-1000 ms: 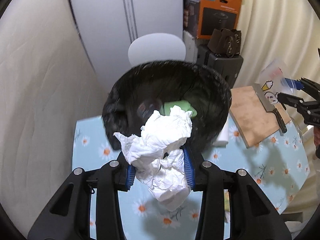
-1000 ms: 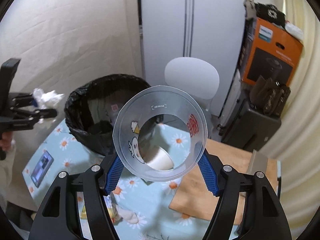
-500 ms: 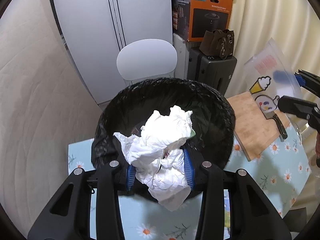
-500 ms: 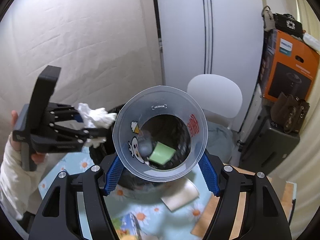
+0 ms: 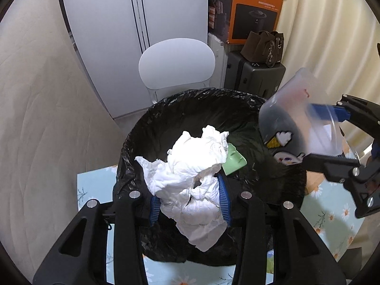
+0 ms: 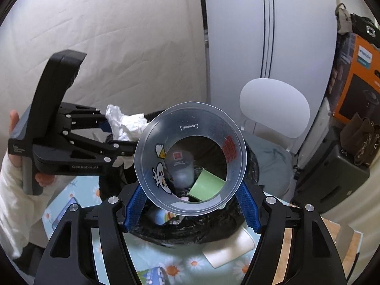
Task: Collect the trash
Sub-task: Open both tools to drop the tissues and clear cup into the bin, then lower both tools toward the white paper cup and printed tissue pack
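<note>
Black claw (image 5: 188,199), blue pads (image 5: 223,199), silver screws.

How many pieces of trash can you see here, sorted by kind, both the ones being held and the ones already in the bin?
Crumpled white tissue wad, held in the left gripper: 1
Clear plastic cup, held in the right gripper: 1
Green piece lying in the black trash bin: 1
Total: 3. Other items deeper in the bin are too unclear to count.
</note>
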The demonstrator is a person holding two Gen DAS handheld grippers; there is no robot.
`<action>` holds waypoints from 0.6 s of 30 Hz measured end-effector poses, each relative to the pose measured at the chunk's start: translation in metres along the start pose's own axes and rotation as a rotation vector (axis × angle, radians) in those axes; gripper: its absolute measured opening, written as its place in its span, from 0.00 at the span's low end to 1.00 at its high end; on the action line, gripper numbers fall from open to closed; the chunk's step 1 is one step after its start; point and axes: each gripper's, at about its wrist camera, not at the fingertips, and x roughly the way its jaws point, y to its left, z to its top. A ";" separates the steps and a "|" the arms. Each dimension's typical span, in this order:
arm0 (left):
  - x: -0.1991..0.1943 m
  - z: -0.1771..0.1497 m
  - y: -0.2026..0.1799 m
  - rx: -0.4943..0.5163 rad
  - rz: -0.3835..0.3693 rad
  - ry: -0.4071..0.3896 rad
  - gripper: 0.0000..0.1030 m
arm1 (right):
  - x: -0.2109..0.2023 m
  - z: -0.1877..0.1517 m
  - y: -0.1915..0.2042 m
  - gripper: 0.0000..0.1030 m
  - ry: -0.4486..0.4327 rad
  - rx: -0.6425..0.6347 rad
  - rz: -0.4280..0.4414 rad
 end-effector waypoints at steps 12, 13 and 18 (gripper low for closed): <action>-0.025 -0.019 0.002 -0.020 0.052 -0.052 0.94 | -0.005 -0.015 -0.005 0.86 -0.005 0.020 -0.043; -0.028 -0.022 0.002 -0.035 0.041 -0.055 0.94 | -0.008 -0.017 -0.007 0.86 -0.007 0.024 -0.046; -0.039 -0.042 -0.004 -0.078 0.051 -0.070 0.94 | -0.022 -0.027 -0.019 0.87 -0.006 0.045 -0.070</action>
